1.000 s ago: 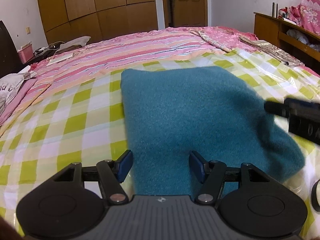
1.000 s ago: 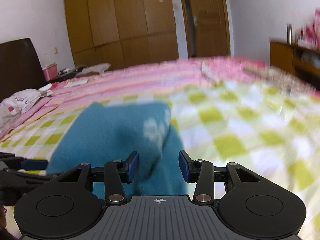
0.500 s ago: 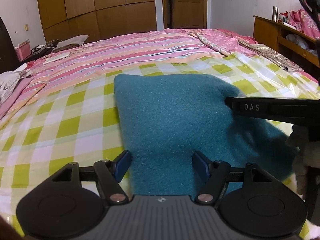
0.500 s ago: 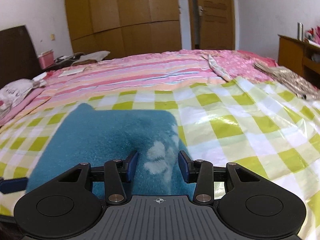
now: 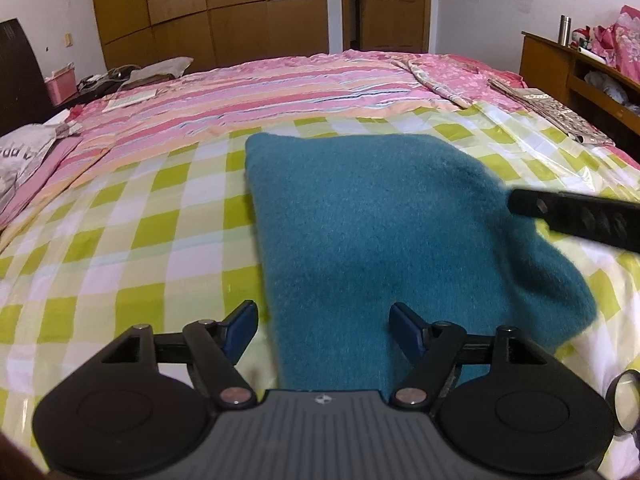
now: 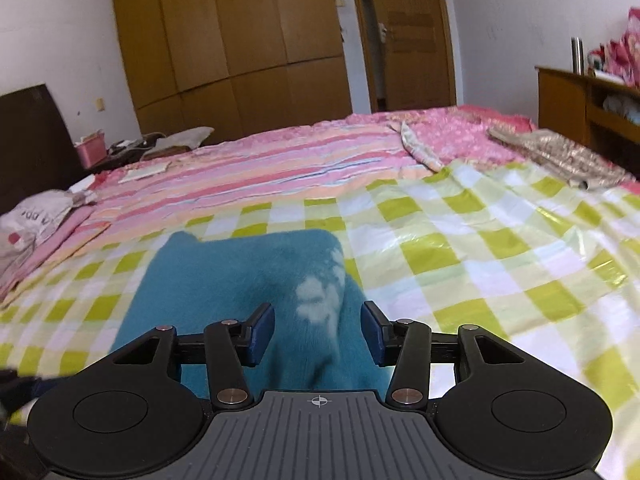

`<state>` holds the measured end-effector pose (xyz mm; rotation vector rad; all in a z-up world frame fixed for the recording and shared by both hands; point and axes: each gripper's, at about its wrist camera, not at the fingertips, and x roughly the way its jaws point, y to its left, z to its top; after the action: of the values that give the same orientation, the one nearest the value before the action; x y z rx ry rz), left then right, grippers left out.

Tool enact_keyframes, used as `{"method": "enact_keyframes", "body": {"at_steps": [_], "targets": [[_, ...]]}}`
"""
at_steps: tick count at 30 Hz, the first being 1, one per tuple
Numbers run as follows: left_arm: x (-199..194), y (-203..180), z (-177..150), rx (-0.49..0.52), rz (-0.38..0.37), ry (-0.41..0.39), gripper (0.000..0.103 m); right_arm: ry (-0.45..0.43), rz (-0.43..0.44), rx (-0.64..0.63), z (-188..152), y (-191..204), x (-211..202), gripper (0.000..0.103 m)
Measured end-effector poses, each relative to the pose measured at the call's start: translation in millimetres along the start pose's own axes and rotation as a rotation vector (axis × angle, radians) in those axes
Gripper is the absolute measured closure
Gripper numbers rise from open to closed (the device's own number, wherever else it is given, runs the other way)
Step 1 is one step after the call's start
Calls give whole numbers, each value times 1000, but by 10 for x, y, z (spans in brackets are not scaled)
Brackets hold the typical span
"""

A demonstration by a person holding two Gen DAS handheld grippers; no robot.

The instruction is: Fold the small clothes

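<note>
A teal fuzzy garment [image 5: 360, 220] lies folded flat on a green-and-white checked sheet [image 5: 120, 240]. My left gripper [image 5: 324, 330] hovers at its near left corner. Its jaws are opening: the right pad is over the cloth, the left pad is off its edge, and neither presses. In the right wrist view the same garment [image 6: 240, 272] shows a white pattern patch [image 6: 320, 304] on a raised fold. That fold runs between the jaws of my right gripper [image 6: 316, 334], which stand open and clear of it. A black finger [image 5: 580, 220] of that gripper reaches in over the garment's right edge.
The checked sheet [image 6: 480, 260] covers the near half of a bed, with a pink striped bedspread [image 5: 280, 92] beyond. A wooden shelf unit [image 5: 580, 64] stands at the right. A grey bag [image 5: 24, 152] lies at the left edge, and wardrobes [image 5: 208, 12] and a door stand behind.
My left jaws have spread wider over the garment's corner. The right gripper has shifted over the garment's right side and lifted slightly. The garment has stayed flat.
</note>
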<state>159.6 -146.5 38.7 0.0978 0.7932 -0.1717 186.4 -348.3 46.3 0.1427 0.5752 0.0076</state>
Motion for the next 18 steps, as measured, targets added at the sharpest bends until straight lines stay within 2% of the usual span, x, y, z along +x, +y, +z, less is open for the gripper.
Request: {"method": "enact_keyframes", "body": {"at_steps": [5, 10, 18], "targets": [[-38, 0, -104, -21, 5, 5, 23, 39, -45, -78, -230, 34, -173, 58], [-41, -19, -145, -25, 17, 14, 23, 92, -81, -65, -395, -38, -200, 58], [-103, -11, -203, -31, 21, 12, 22, 85, -70, -45, -467, -75, -359, 57]]}}
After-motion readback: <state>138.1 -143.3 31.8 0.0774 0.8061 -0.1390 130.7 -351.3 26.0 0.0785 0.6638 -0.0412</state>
